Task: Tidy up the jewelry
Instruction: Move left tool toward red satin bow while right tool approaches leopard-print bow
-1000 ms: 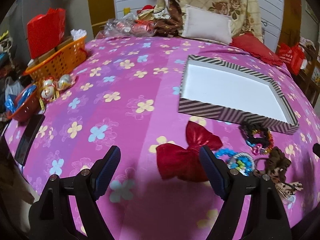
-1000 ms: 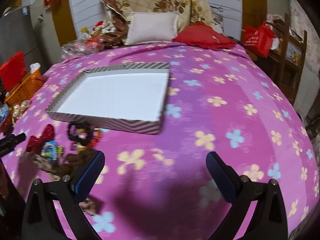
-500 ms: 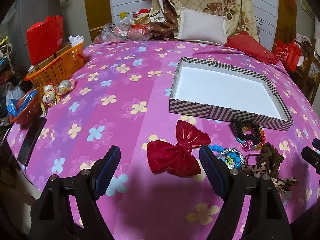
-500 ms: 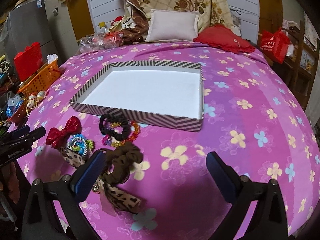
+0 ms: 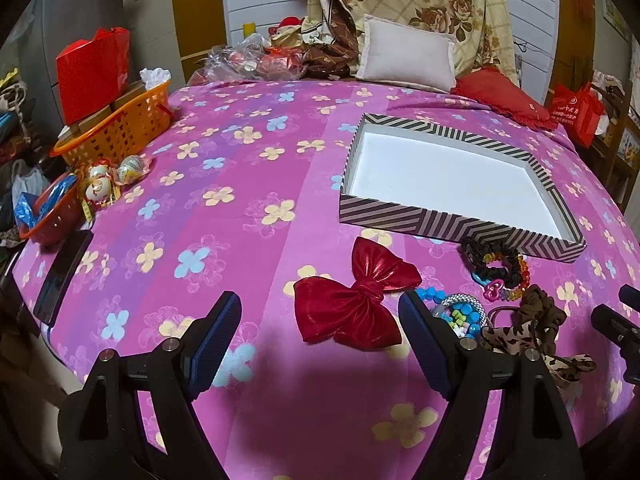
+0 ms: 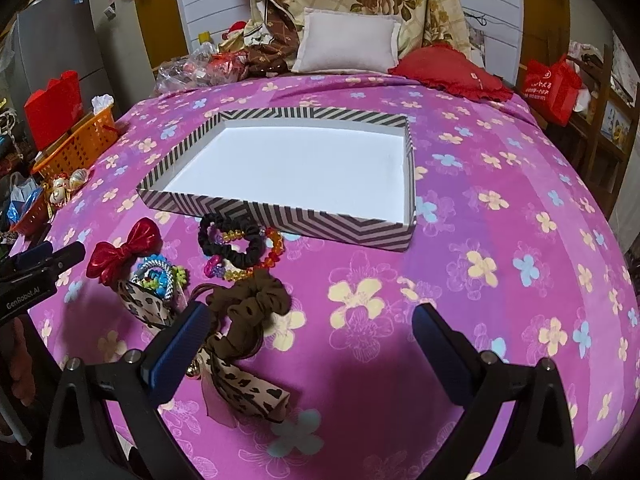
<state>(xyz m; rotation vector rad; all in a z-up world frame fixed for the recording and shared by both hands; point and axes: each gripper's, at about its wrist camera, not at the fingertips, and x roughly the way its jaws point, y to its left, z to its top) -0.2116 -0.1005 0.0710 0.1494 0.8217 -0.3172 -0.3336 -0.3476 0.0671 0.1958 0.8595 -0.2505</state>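
Two grippers, both spread wide with nothing between the pads. Left gripper [image 5: 320,330] hovers over the bedspread [image 5: 240,184] with the red bow [image 5: 352,300] lying between its fingers. Right gripper [image 6: 310,338] hangs low beside the brown scrunchie [image 6: 250,306].

The jewelry sits in one tight cluster just in front of the striped box [image 6: 280,216], none of it inside — box interior is bare white. Black scrunchie [image 6: 232,240] and bead bracelet [image 6: 272,254] overlap near the box wall; blue-green bead bangle [image 5: 460,312] touches the bow's right edge; leopard ribbon [image 6: 248,392] trails from the brown scrunchie toward the right gripper.

Risks:
- Pieces overlap, so a pinch on one may drag a neighbour along.
- Ribbon and scrunchie look joined, though the view is too cramped to be sure — a lift could swing the tail and catch something.
- Soft bedspread: a deep pinch may gather cloth.
- Grippers are close; reaching together invites a collision.
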